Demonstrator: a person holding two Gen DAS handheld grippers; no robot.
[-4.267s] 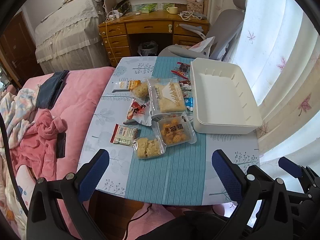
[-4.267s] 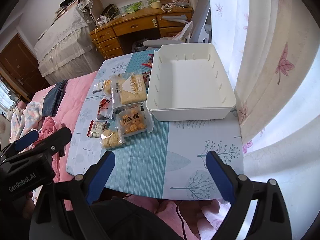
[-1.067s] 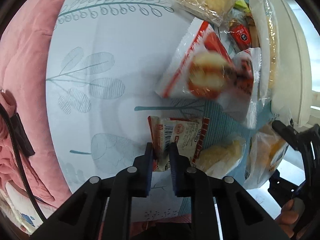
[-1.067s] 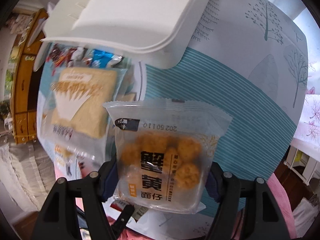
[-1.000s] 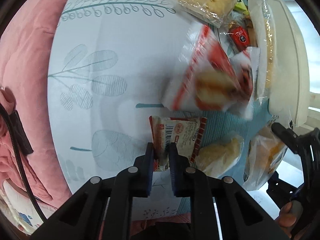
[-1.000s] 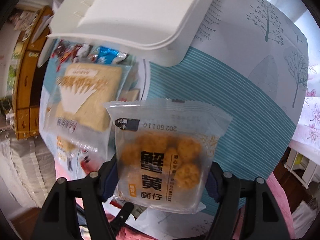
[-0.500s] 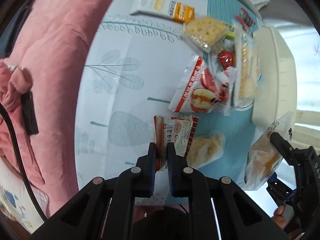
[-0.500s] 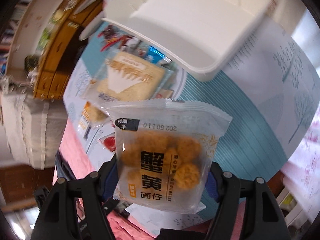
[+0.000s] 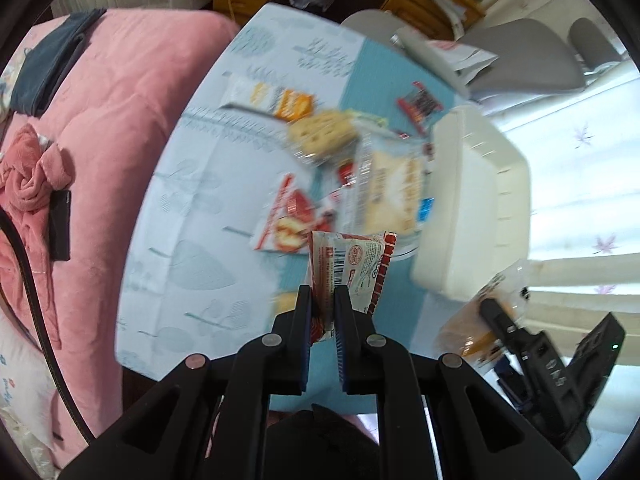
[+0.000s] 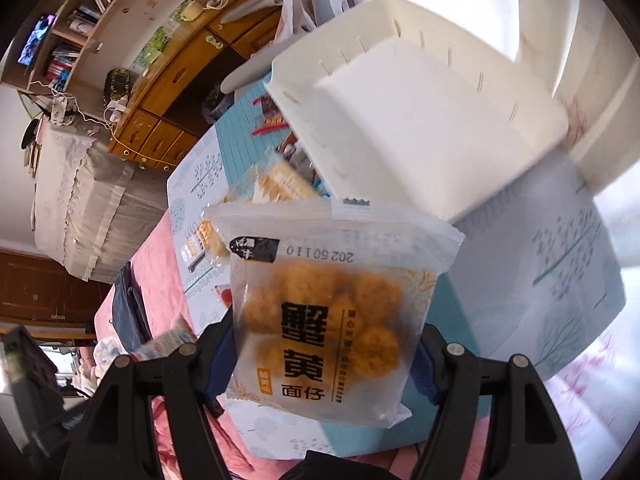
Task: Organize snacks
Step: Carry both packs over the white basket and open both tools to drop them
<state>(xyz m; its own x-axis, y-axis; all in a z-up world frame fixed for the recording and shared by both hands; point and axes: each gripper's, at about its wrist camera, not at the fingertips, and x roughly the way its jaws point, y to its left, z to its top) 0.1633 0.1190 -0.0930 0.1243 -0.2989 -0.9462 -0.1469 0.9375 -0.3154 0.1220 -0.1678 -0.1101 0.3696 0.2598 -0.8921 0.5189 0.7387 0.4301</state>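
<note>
My left gripper (image 9: pixel 322 295) is shut on a small red-and-white snack packet (image 9: pixel 349 268) and holds it in the air above the table. My right gripper (image 10: pixel 322 340) is shut on a clear bag of orange snack balls (image 10: pixel 328 312), lifted in front of the white plastic bin (image 10: pixel 420 108). The bin also shows in the left wrist view (image 9: pixel 476 212), empty as far as I can see. Several snack packs (image 9: pixel 320 136) still lie on the table left of the bin. The right gripper with its bag shows at the lower right of the left wrist view (image 9: pixel 492 328).
The table has a pale blue leaf-print cloth (image 9: pixel 192 216). A pink bed (image 9: pixel 100 128) lies along its left side. A grey chair (image 9: pixel 520 60) and a wooden desk (image 10: pixel 168 92) stand beyond the table. A curtain (image 9: pixel 580 184) hangs at the right.
Both grippers have risen well above the table with their packets. The left one has lifted the red-and-white packet off the cloth; the right bag has moved up nearer the bin.
</note>
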